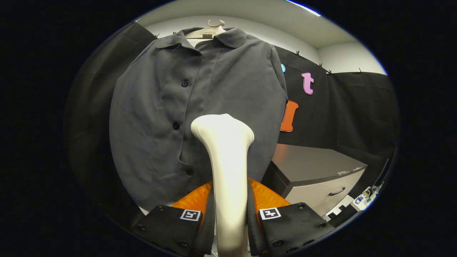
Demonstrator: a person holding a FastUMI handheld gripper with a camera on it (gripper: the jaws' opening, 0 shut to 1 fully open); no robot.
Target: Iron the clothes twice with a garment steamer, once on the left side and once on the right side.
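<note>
A dark grey button-up shirt [153,117] hangs on a pale hanger [210,30] straight ahead, its front facing me. A white garment steamer [225,150] stands upright between my fingers, and my gripper [230,217] is shut on its handle. The steamer's wide head sits against the lower middle of the shirt, just right of the button row. An orange part [266,196] of the gripper shows behind the handle.
A grey cabinet [314,175] with a drawer handle stands to the right of the shirt, below its hem level. Small items lie on the floor beyond it [362,201]. Black cloth walls close in the left and right sides.
</note>
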